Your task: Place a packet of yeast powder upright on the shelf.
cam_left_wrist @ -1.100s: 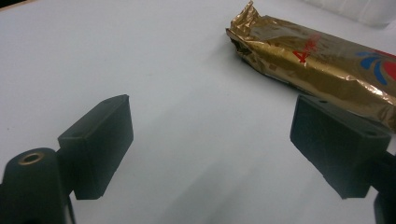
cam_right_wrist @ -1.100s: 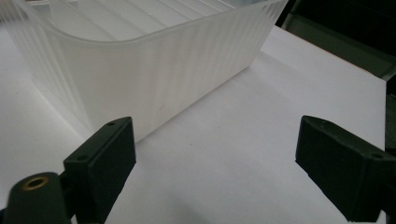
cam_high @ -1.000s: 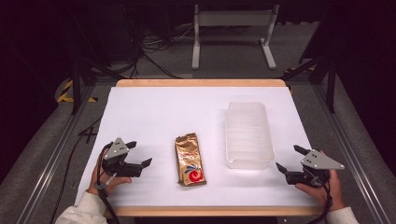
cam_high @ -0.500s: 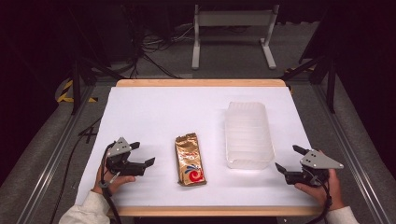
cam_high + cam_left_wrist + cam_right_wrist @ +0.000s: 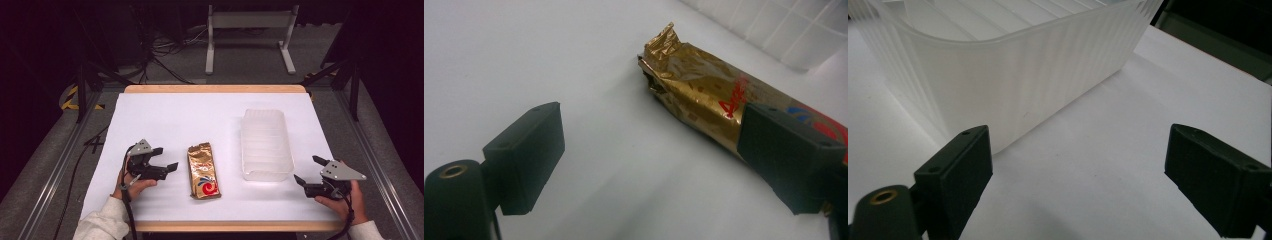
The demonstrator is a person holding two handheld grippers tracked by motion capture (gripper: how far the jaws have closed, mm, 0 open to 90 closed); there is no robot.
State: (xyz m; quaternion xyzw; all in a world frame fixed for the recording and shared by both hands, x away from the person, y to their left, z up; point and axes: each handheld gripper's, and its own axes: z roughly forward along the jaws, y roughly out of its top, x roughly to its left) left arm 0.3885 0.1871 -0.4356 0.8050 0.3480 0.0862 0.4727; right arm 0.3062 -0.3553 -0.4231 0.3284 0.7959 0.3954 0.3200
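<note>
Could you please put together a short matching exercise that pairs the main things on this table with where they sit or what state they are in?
Column one:
1. gold packet
2. clear plastic bin
3. left tool
4. right tool

Column two:
A. open, near the table's right front corner
B. lying flat between the two tools
C. empty, standing on the table's right half
D. open, just left of the packet

Pairs: 1-B, 2-C, 3-D, 4-A

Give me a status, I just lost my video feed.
Left gripper open beside the gold foil packet, not touching. Right gripper open near the empty translucent ribbed plastic bin. Nothing between.
</note>
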